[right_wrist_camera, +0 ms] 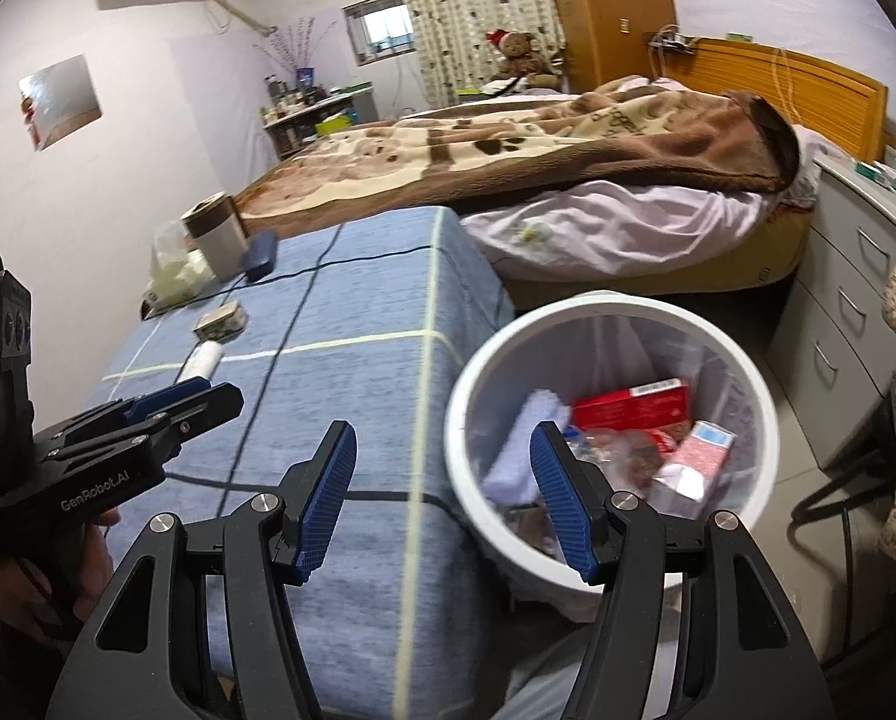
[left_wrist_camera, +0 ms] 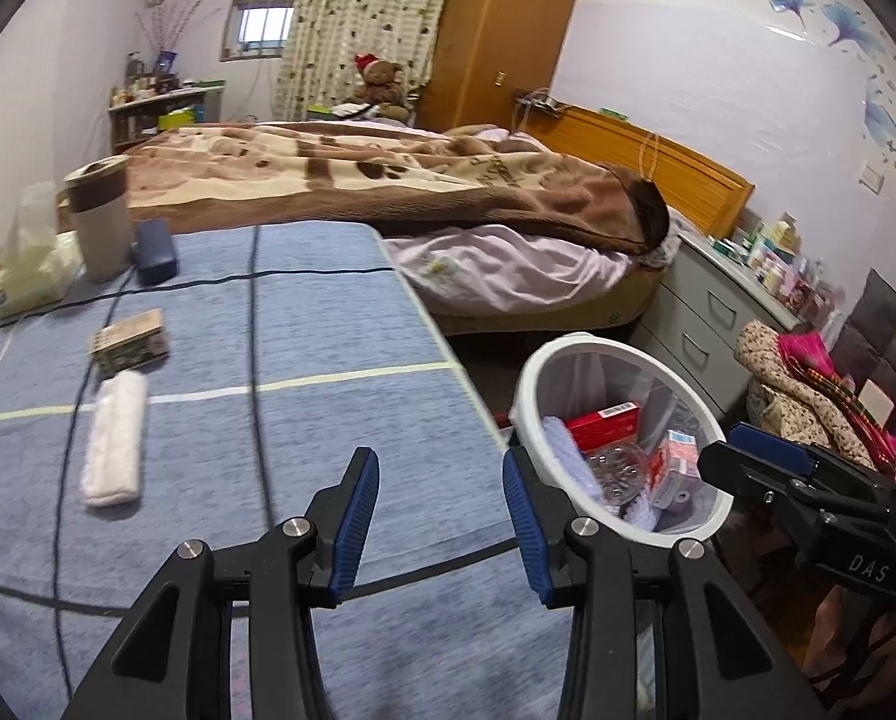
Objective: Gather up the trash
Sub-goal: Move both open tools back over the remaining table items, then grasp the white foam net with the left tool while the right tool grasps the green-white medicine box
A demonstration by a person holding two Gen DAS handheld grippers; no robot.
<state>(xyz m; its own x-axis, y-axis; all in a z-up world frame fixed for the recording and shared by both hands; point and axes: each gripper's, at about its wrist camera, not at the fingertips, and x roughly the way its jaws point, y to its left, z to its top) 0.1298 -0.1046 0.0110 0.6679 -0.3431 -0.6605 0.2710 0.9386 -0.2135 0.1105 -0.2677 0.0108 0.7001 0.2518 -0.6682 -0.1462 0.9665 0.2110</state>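
A white trash bin (left_wrist_camera: 529, 387) (right_wrist_camera: 466, 372) stands on the floor beside the table's right edge; it holds a red box (left_wrist_camera: 604, 423) (right_wrist_camera: 628, 405), a pink carton (right_wrist_camera: 703, 450), a clear plastic piece and a pale cloth. On the blue-cloth table (left_wrist_camera: 298, 360) (right_wrist_camera: 358, 360) lie a small patterned box (left_wrist_camera: 129, 341) (right_wrist_camera: 223, 321) and a white rolled cloth (left_wrist_camera: 115, 441) (right_wrist_camera: 202, 360). My left gripper (left_wrist_camera: 442, 516) is open and empty over the table's near right edge. My right gripper (right_wrist_camera: 442, 498) is open and empty, between table edge and bin.
At the table's far left stand a grey cup (left_wrist_camera: 99, 216), a tissue pack (left_wrist_camera: 28, 276) and a dark blue case (left_wrist_camera: 155, 252). Black cables cross the cloth. A bed (left_wrist_camera: 448, 192) lies behind; grey drawers (left_wrist_camera: 712, 324) and a clothes pile (left_wrist_camera: 808, 396) stand right.
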